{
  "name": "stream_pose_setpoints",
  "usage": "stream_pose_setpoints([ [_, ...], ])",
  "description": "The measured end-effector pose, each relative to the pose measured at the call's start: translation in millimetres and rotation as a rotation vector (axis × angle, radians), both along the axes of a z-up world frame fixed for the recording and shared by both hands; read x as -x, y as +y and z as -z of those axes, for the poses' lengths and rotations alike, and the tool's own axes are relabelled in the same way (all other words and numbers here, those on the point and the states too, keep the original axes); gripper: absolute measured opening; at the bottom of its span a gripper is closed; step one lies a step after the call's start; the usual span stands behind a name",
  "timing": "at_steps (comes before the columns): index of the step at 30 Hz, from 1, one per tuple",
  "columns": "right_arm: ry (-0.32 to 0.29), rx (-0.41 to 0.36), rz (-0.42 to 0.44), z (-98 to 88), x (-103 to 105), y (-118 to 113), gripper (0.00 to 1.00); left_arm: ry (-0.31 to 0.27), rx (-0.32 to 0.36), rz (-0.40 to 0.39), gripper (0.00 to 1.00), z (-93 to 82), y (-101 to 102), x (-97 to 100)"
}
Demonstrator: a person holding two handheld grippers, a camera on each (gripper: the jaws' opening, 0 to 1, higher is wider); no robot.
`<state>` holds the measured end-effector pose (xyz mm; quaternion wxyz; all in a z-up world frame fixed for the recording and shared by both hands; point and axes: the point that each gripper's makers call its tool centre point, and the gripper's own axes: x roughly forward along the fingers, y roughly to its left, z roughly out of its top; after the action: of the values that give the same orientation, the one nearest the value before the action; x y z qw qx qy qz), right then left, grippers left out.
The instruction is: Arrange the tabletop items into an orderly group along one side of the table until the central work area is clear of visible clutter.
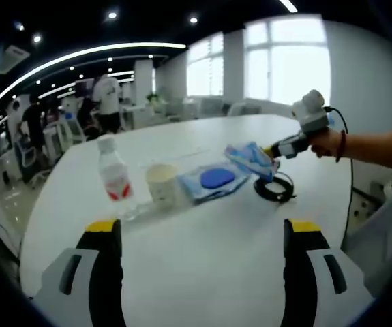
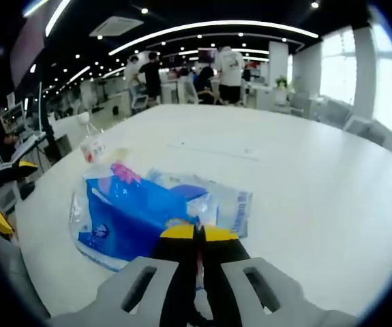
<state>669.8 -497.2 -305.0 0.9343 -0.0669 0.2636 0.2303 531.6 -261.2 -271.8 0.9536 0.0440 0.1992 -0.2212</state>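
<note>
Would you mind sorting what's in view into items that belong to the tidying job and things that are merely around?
Belonging to the job:
- water bottle
- paper cup
- wet-wipes pack
- blue tissue pack, held by the right gripper
- black cable coil
- left gripper, open

Merely around:
- office chairs
- people standing
- windows

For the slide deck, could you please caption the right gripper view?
Right gripper shut on a blue tissue pack, water bottle beyond.

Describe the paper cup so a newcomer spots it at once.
On the white table, items sit in a row. The paper cup stands upright between the water bottle and a blue wipes pack: the only short, cream, open-topped thing.
</note>
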Motion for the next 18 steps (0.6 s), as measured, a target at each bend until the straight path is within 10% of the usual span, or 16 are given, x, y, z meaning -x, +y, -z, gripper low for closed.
stream_pose_setpoints([
  [18, -0.010, 0.009, 0.214, -4.1, -34.1, -90.5, 0.01, 0.026, -0.002, 0.001, 0.95, 5.8, 0.8, 2.1],
])
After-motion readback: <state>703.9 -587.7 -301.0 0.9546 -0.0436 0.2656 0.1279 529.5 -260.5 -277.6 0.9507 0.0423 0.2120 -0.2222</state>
